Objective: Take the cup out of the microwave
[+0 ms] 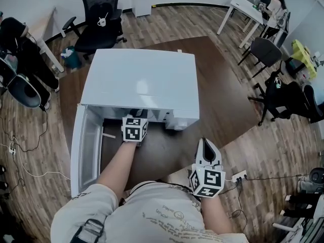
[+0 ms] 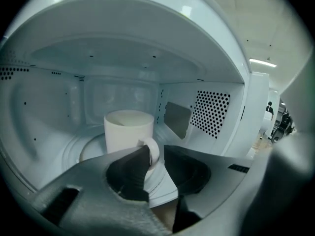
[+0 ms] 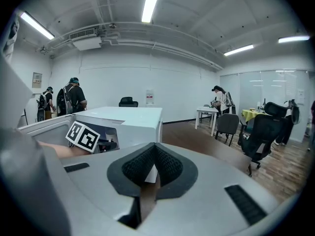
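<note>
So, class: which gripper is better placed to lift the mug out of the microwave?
Left. The left gripper is inside the microwave, jaws apart at the handle of the white mug. The right gripper is shut and outside it.

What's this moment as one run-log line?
left gripper: open, at handle | white cup: on turntable inside microwave | door: open | right gripper: shut, empty

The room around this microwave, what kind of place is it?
Probably an open office or lab: black office chairs, a white desk with a person at it, and strip lights overhead.
</note>
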Available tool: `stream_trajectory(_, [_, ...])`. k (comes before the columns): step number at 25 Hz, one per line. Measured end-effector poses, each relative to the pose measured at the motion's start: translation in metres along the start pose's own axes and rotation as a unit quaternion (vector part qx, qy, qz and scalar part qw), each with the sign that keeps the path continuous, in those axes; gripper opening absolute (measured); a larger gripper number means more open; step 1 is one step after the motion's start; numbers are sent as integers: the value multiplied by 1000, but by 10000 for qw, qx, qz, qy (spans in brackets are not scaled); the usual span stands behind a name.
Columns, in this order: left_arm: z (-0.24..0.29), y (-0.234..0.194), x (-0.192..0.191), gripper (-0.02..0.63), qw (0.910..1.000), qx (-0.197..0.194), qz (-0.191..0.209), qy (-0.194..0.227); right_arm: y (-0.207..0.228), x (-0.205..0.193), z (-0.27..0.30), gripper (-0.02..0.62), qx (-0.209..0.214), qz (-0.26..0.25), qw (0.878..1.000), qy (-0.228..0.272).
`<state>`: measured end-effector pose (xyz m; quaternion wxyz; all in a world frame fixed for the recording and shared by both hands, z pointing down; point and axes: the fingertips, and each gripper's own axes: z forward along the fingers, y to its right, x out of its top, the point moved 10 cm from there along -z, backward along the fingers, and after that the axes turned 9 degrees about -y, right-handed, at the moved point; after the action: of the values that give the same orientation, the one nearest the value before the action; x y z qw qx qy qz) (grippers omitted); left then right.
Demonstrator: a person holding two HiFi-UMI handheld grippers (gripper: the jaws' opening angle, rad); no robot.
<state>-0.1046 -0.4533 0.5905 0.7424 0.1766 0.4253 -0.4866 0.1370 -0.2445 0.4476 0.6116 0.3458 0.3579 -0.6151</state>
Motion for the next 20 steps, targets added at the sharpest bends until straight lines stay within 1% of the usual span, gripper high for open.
stream_trajectory(3, [5,-1,-2,84,9999,-100,-105,-23,1,0,-2,15,-54,4,10000,-11])
stream_trajectory(6, [9,-2,-4,84,9999,-111,-34,-11,2,-2,-4,15,-131,-2,9999,-38])
stream_trajectory(8, [12,-1,-4,83,9999,-30,132,6,4,-3,-4,15,-193,-34,9998,-61])
stream_trajectory(9, [13,0,-4,72,9997,18,237,21,4,-3,-4,15,-215,-45,9997,-71])
stream_trajectory(13, [8,5,-5,50,9962,256,831,34,3,-4,-5,15,-240,-21,9997,-89])
stream_trajectory(15, [5,7,-5,44,9940,304,1050,94,2,-6,-4,15,-243,-6,9996,-110])
stream_trajectory(20, [0,14,-7,40,9926,257,1158,244,1,-7,-3,15,-206,-41,9997,-124])
